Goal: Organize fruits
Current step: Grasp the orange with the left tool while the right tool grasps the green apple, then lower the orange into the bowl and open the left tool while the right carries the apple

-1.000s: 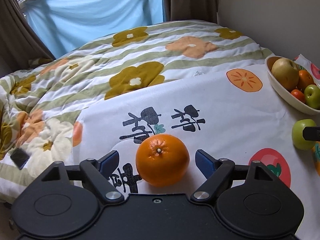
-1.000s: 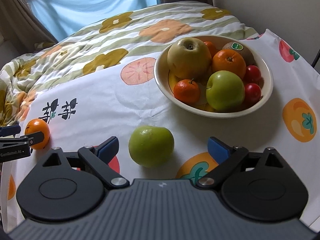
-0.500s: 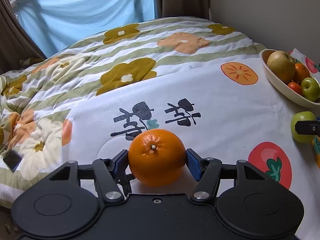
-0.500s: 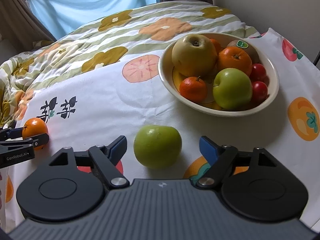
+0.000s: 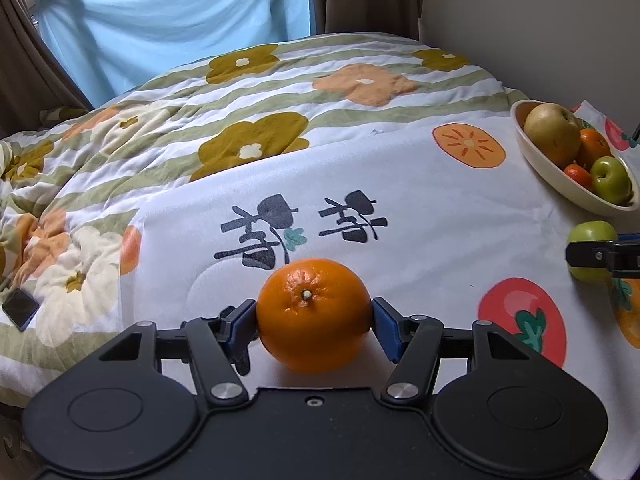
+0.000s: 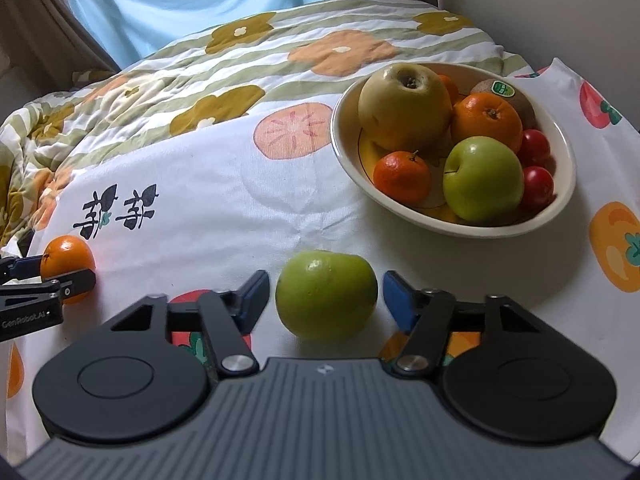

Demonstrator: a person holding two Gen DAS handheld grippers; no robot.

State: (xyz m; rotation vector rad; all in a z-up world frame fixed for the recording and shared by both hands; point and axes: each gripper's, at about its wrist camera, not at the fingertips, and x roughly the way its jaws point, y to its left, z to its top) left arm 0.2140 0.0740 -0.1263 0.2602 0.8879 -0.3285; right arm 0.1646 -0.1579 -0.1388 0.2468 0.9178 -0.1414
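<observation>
the left gripper [image 5: 314, 316] is clamped on the round, glossy orange [image 5: 314, 314], low on the white printed cloth [image 5: 420, 208]. the right gripper [image 6: 326, 294] stands spread around the smooth green apple [image 6: 326, 294], not touching. both fruits look firm, slippery; grip across the widest part.

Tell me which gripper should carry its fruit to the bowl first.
Left, probably. The left gripper is already shut on the orange. The right gripper's pads flank the loose apple with gaps showing, though it sits nearer the bowl.
</observation>
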